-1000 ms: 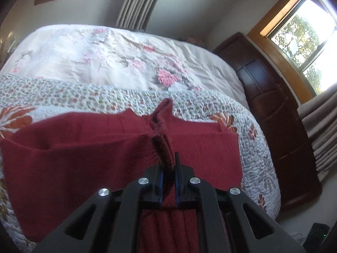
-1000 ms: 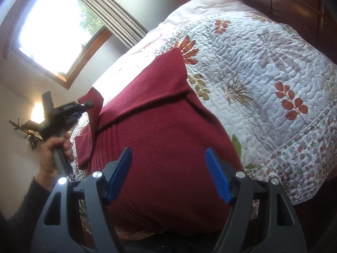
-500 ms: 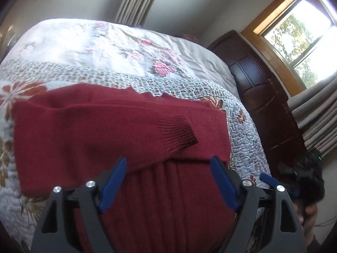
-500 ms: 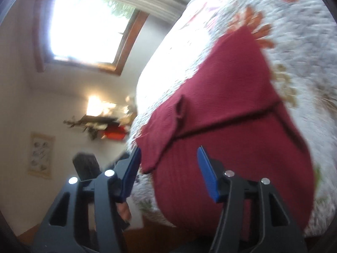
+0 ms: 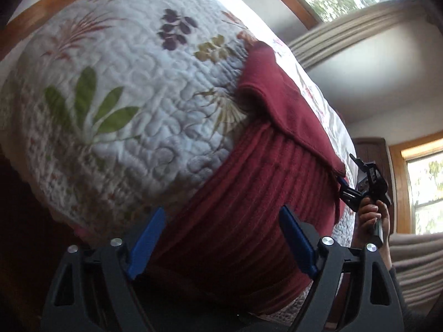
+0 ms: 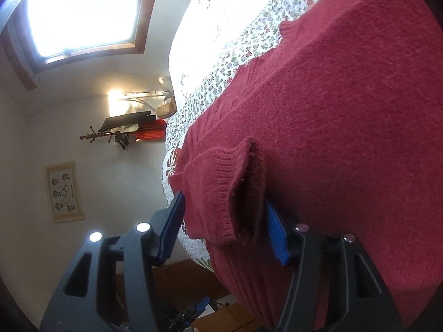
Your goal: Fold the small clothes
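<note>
A dark red knitted sweater [image 5: 263,193] lies on the quilted bed [image 5: 133,105], and its ribbed lower part hangs over the bed's edge. My left gripper [image 5: 221,242] is open just below that hanging part, with only air between its blue pads. In the left wrist view, a hand [image 5: 372,215] holds my right gripper [image 5: 344,185] at the sweater's far side. In the right wrist view, my right gripper [image 6: 224,229] is open, and the folded-over sleeve cuff [image 6: 229,193] stands between its blue pads. The sweater's body [image 6: 346,110] spreads beyond it.
The floral quilt [image 6: 235,55] covers the bed to its edges. A bedside shelf with a lamp and red books [image 6: 146,132] stands past the far side. A framed picture [image 6: 65,192] hangs on the wall. Curtains [image 5: 415,260] and a window [image 5: 426,193] are at the right.
My left gripper let go of the sleeve cuff, opened, and dropped to the bed's edge below the sweater's hem. My right gripper swung across to straddle the sleeve cuff.
</note>
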